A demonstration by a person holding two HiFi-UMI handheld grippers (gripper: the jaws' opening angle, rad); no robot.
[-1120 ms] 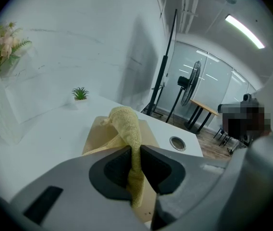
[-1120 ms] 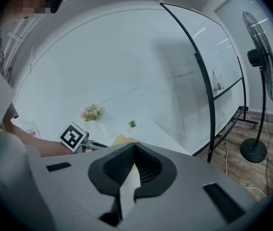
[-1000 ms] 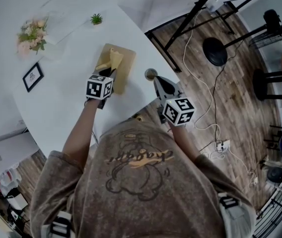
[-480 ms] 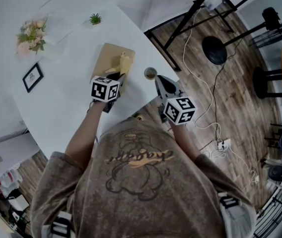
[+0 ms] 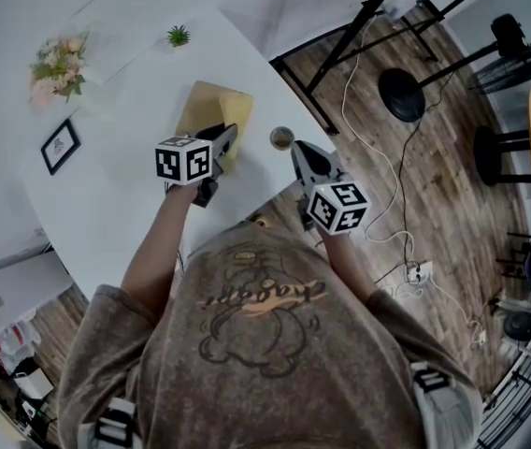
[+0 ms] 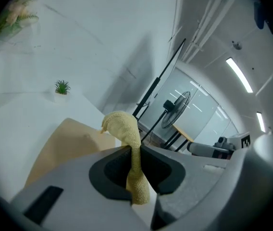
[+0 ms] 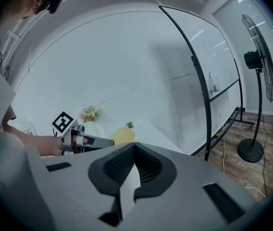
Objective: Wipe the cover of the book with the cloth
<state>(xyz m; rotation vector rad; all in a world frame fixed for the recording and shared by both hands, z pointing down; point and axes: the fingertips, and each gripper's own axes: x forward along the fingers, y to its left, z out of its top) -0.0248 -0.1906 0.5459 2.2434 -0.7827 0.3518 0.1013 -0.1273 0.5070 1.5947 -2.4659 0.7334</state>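
The white table (image 5: 125,157) fills the upper left of your head view, and the tan book (image 5: 200,108) lies flat on it near its right edge, cover up.

Your left arm is stretched forward over the table. It holds the left gripper (image 5: 225,139) with its tips over the book's near right corner. Its jaws are clamped on the yellow cloth (image 6: 127,138). A strip of cloth runs down between the pads and a bunched end sticks out past the tips. No view shows whether the cloth touches the cover.

Your right arm is bent closer to your body. The right gripper (image 5: 300,153) hangs at the table's edge, off to the book's right. Its jaws are together with nothing between them.

A small round cup (image 5: 282,138) stands on the table between the two grippers; I cannot make out what is in it.

Farther off stand a flower bunch (image 5: 58,68), a dark picture frame (image 5: 62,145) and a tiny potted plant (image 5: 179,36).

The script on your shirt (image 5: 261,297) is not legible.
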